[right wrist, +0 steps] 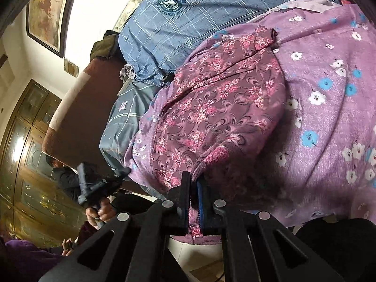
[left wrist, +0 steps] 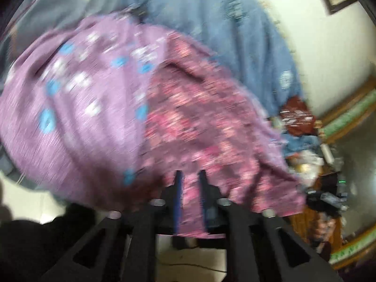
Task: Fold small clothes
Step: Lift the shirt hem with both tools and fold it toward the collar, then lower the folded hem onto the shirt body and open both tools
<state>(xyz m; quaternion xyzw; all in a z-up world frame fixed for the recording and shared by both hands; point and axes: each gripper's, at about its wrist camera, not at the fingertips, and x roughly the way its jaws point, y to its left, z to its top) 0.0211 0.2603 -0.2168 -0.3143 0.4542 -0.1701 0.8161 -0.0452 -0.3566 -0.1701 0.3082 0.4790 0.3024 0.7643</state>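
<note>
A small maroon garment with a pink flower print [right wrist: 218,108] lies spread on a purple flowered sheet [right wrist: 329,122]. My right gripper [right wrist: 193,178] is shut on the garment's near edge, cloth hanging down between its fingers. In the blurred left wrist view the same garment [left wrist: 202,127] lies on the purple sheet [left wrist: 70,108]. My left gripper [left wrist: 189,176] is shut on its near edge too, with cloth hanging between the fingers. The left gripper [right wrist: 101,183] also shows in the right wrist view, at the garment's left corner.
A blue checked quilt [right wrist: 188,18] lies behind the garment, also in the left wrist view [left wrist: 225,23]. A brown bed end [right wrist: 80,122] stands to the left, with a wooden cabinet [right wrist: 25,155] beyond. Cluttered items [left wrist: 305,141] sit at the right. Pale floor [left wrist: 192,260] lies below.
</note>
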